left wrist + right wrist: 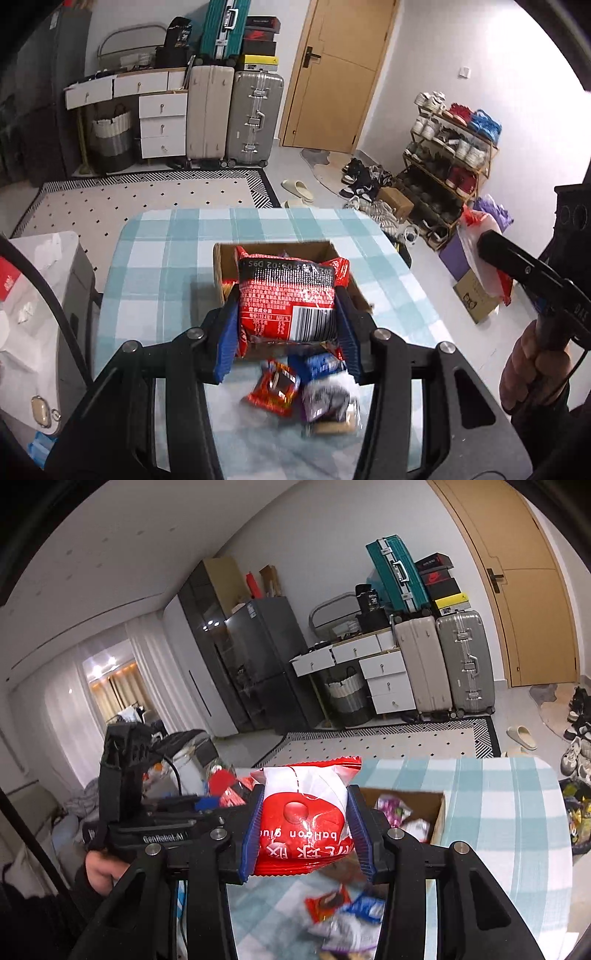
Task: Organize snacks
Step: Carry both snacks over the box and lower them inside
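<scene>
Over the cardboard box [328,248] — left gripper [287,325] clamps the red-black packet [288,295], right gripper [303,834] clamps the red-white packet [306,805] — both apparently bound for the box.

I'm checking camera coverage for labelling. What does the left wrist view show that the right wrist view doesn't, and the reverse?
Only the left wrist view shows the shoe rack and the barcode side of the red snack pack held by the left gripper. Only the right wrist view shows the refrigerator and the curtains. Both show the cardboard box on the checked tablecloth, loose snacks, suitcases and door.
</scene>
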`<state>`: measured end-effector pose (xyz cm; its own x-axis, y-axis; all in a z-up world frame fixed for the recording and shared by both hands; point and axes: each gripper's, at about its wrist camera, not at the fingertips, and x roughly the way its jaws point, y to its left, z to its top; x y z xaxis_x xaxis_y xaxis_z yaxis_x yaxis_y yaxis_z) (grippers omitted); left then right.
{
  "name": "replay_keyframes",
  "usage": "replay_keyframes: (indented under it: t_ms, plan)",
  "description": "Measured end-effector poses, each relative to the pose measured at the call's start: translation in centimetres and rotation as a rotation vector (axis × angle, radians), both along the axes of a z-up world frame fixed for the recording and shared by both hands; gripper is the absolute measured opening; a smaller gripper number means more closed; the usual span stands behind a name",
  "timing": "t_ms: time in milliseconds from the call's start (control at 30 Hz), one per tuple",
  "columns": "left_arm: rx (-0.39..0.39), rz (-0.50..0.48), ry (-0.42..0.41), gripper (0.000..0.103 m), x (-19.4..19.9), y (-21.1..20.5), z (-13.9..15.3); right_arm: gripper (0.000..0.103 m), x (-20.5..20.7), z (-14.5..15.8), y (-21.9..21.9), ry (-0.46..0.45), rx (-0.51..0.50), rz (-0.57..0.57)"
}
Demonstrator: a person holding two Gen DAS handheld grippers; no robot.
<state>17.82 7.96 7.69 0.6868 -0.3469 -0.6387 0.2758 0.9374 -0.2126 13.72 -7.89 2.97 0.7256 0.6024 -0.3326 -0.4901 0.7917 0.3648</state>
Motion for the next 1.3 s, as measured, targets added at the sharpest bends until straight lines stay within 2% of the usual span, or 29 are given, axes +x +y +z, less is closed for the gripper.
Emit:
replay_keyframes:
  t_ms: [67, 167, 233, 400, 633, 800, 1300]
  plan:
    - [0.038, 0.038, -0.002, 0.044, 2.2, -0.3, 0.0, 0.043, 1.6, 0.8, 0.1, 0.006, -0.004, -0.008]
    - [0.036, 0.078, 0.020, 0.044, 5.5, -0.4, -0.4, 0.043, 3.7, 1.4, 0.7, 0.008, -0.038, -0.018]
    - [0.016, 0.080, 0.030, 0.044, 6.9, -0.5, -0.6, 0.043, 5.4, 1.5, 1.1, 0.019, -0.052, -0.021]
    - [0.036, 0.075, 0.033, 0.044, 9.9, -1.5, -1.6, 0.043, 9.5, 0.5, 1.8, 0.065, -0.059, -0.038]
    - [0.040, 0.055, 0.076, 0.044, 13.5, -2.4, -3.7, 0.043, 14.4, -2.1, 2.3, 0.122, -0.102, -0.058]
    - [0.043, 0.046, 0.128, 0.044, 16.2, -2.7, -6.7, 0.043, 16.9, -4.6, 2.0, 0.164, -0.137, -0.066]
    - [0.041, 0.012, 0.228, 0.044, 20.6, -4.1, -14.8, 0.044, 20.9, -13.0, 1.5, 0.322, -0.164, -0.067]
